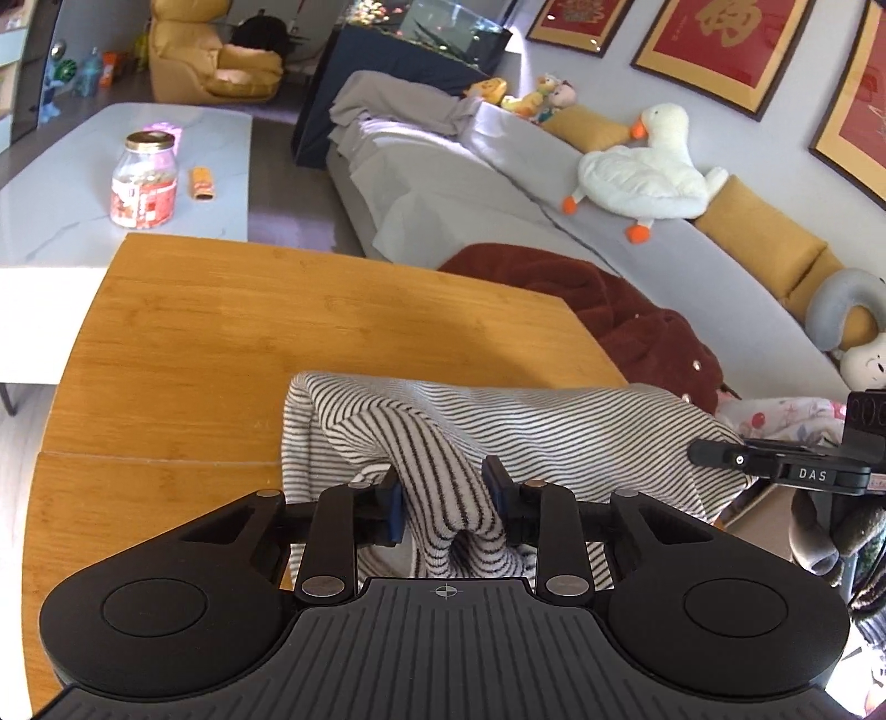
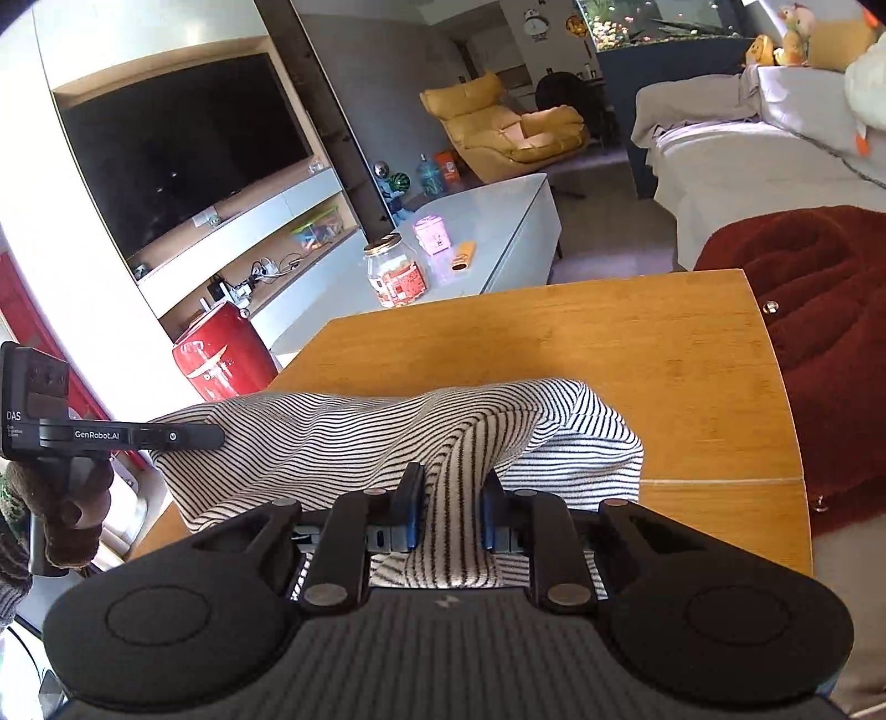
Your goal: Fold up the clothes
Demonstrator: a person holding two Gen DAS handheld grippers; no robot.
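- Pinching bunched folds of the striped garment (image 1: 443,421), both the left gripper (image 1: 443,501) and right gripper (image 2: 447,512) are holding their jaws narrow on it.
- Garment is hanging lifted over the counter's (image 1: 221,332) near edge.

Bright soft daylight all over, pretty sharp in the middle, heavy fisheye bend at the edges, dark corners, faint shadow on the wooden surface (image 1: 221,343), glare on the framed pictures (image 1: 725,44), TV (image 2: 183,149) reflecting specks

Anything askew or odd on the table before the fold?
Nothing damaged or spilled. The striped shirt is bunched, not flat, pinched by both the left gripper and right gripper over the wooden table.
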